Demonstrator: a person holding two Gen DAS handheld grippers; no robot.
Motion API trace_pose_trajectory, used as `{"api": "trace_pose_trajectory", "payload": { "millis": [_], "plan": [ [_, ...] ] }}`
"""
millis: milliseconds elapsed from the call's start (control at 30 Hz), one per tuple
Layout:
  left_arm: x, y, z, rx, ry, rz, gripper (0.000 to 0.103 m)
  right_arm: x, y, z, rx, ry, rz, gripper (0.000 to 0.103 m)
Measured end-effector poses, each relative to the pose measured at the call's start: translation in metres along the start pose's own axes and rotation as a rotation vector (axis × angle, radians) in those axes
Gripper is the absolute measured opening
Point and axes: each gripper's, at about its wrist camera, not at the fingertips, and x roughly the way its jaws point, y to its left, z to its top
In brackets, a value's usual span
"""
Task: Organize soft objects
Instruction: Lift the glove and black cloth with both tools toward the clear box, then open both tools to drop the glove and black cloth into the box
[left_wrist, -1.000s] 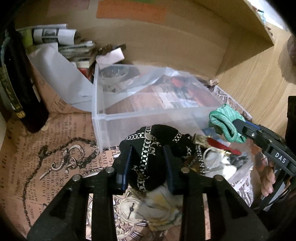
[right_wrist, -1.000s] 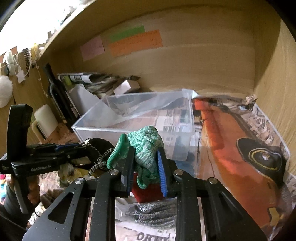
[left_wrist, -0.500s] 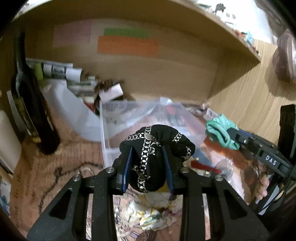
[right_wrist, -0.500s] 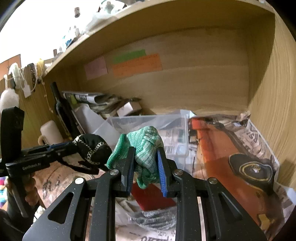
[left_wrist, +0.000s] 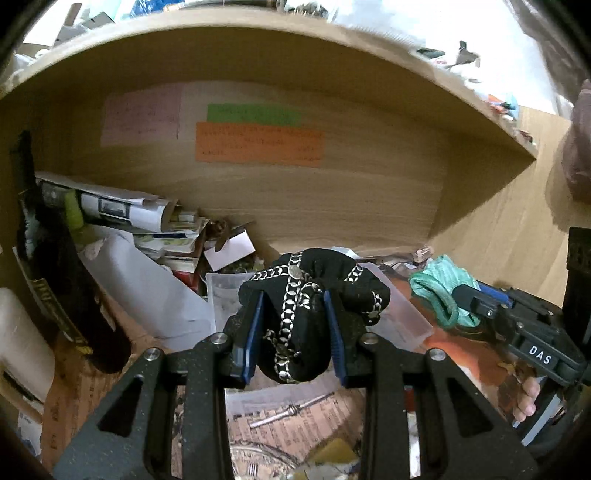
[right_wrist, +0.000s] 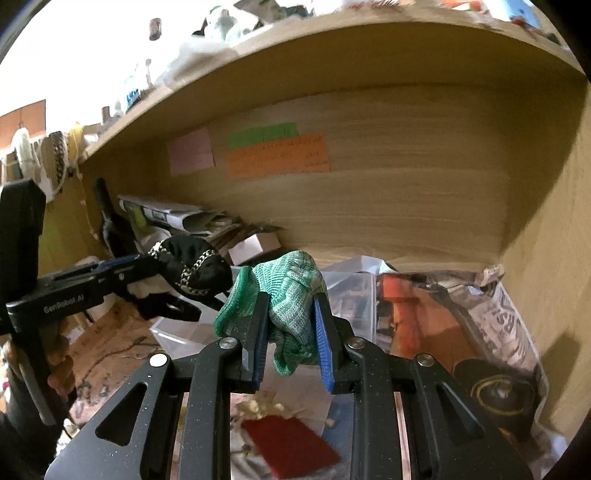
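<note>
My left gripper (left_wrist: 293, 330) is shut on a black cloth bundle with silver chain trim (left_wrist: 306, 288), held in the air above the clear plastic bin (left_wrist: 406, 317). My right gripper (right_wrist: 290, 332) is shut on a green knit cloth (right_wrist: 291, 291), also raised over the bin (right_wrist: 351, 291). In the right wrist view the left gripper (right_wrist: 173, 273) with the black bundle (right_wrist: 192, 266) is at the left, close beside the green cloth. In the left wrist view the right gripper (left_wrist: 465, 299) with the green cloth (left_wrist: 439, 284) is at the right.
A dark bottle (left_wrist: 55, 258) stands at the left. Rolled papers and small boxes (left_wrist: 147, 221) pile against the wooden back wall. Sticky notes (left_wrist: 258, 144) hang on it. A red card (right_wrist: 291, 443) and printed paper (right_wrist: 443, 314) lie on the surface below.
Both grippers have risen and tilted upward with their cloths still held; the bin and desk surface have dropped lower in both views.
</note>
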Motion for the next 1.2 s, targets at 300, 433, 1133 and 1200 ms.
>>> {"api": "trace_pose_trajectory", "payload": {
  "millis": [300,433,1133,1200],
  "plan": [
    [0.059,0.008,-0.01,0.006,0.146,0.016,0.032,0.053,-0.008,-0.005,-0.044,0.173,-0.03,0.021],
    [0.077,0.007,-0.018,0.019,0.206,0.014,0.032,0.071,-0.01,-0.011,-0.053,0.247,-0.038,0.021],
    [0.028,0.01,-0.023,0.027,0.149,0.006,0.065,0.013,0.004,-0.003,-0.086,0.1,-0.092,0.065],
    [0.018,0.008,-0.027,0.036,0.139,0.007,0.068,0.002,0.005,-0.004,-0.084,0.078,-0.091,0.067]
  ]
}}
